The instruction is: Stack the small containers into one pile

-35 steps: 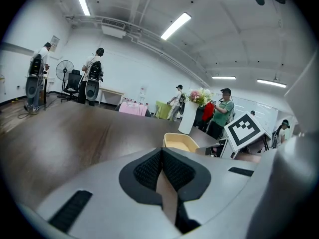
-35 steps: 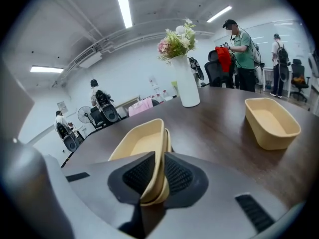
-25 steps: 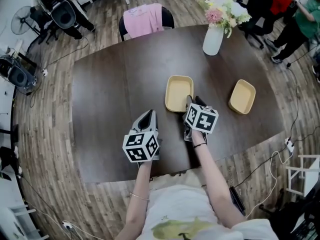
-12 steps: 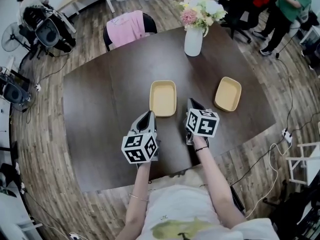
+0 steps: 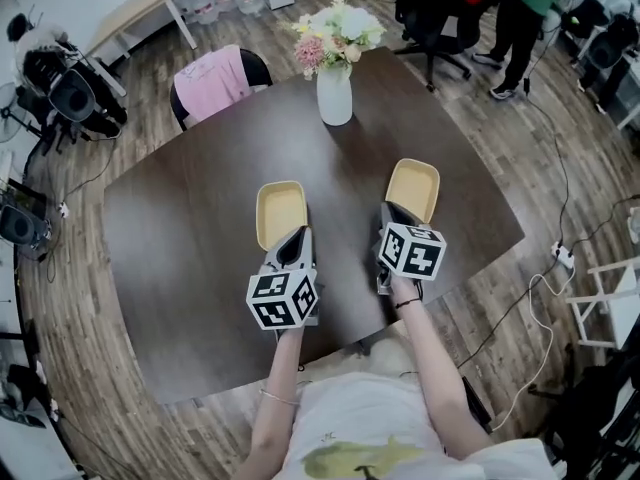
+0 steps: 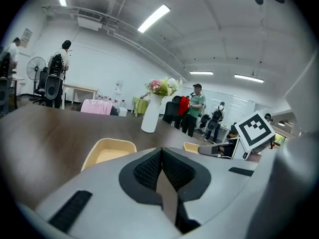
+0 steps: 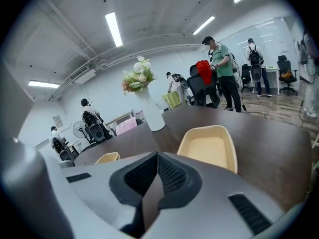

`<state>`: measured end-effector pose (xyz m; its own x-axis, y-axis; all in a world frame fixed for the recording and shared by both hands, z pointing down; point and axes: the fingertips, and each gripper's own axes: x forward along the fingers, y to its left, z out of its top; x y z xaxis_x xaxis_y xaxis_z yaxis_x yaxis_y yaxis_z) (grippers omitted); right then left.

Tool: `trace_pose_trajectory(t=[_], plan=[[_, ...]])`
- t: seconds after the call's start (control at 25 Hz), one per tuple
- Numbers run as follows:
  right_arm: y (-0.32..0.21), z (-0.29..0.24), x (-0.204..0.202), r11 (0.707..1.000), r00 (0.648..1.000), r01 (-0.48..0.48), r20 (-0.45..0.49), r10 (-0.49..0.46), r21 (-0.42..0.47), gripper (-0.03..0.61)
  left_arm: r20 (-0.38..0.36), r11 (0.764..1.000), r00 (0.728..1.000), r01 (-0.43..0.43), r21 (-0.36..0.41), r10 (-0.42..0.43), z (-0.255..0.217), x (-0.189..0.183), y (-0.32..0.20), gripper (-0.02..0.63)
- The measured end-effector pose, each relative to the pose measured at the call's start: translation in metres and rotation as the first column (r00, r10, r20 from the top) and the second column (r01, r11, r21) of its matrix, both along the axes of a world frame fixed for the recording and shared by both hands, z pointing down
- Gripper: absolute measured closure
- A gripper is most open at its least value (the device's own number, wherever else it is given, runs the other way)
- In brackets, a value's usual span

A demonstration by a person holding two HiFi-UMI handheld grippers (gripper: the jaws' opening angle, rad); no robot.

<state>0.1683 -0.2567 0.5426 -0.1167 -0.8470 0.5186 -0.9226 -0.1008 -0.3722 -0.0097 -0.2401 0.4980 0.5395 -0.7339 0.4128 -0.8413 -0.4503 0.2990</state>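
- Head view: two shallow yellow containers lie well apart on the dark table [image 5: 190, 228], not yet stacked. The left container [image 5: 280, 211] is just ahead of the left hand-held gripper [image 5: 297, 234], and the right container [image 5: 413, 186] is just ahead of the right hand-held gripper [image 5: 389, 211].
- The left hand-held gripper's jaws are pressed together with nothing between them. The right hand-held gripper's jaws have just closed, and they too meet on nothing.
- Risk: with both pairs of jaws together, neither can take a rim. Pushing forward like this would likely shove a container across the smooth table instead of gripping it.
- Risk: each container sits off to one side of its jaws' line, not straight ahead. A pinch on a corner of the thin rim could tip the container or let it slip.
- Risk: the right container lies near the table's far right edge, so a nudge outward could send it off.
- Risk: the tall vase [image 5: 334, 93] stands beyond and between the containers, and a wide carry could knock it.
- Count: two containers, two hand-held grippers, one vase of flowers, one table, and one chair [image 5: 215, 83] draped in a pink cloth.
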Motion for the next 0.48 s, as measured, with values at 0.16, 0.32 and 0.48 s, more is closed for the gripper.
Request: trace_pose_trajectory(t=[0.16,0.32,0.48], plan=[[0.008,-0.001,0.044,0.998,0.998,-0.057,-0.032,0.057,0.000,0.554,0.001,0.999,0.999,-0.048,-0.007,0.048,0.002,0.038,0.001,0.589],[0.014,0.008,0.083,0.993,0.992,-0.119,-0.030,0.119,-0.018,0.552,0.004,0.996,0.996,-0.087,-0.021,0.087,0.007,0.072,0.003,0.589],[0.017,0.021,0.113,0.979,0.980,-0.194,-0.053,0.191,-0.058,0.552,0.012,0.994,0.995,-0.103,-0.034,0.104,0.011,0.093,0.005,0.589]])
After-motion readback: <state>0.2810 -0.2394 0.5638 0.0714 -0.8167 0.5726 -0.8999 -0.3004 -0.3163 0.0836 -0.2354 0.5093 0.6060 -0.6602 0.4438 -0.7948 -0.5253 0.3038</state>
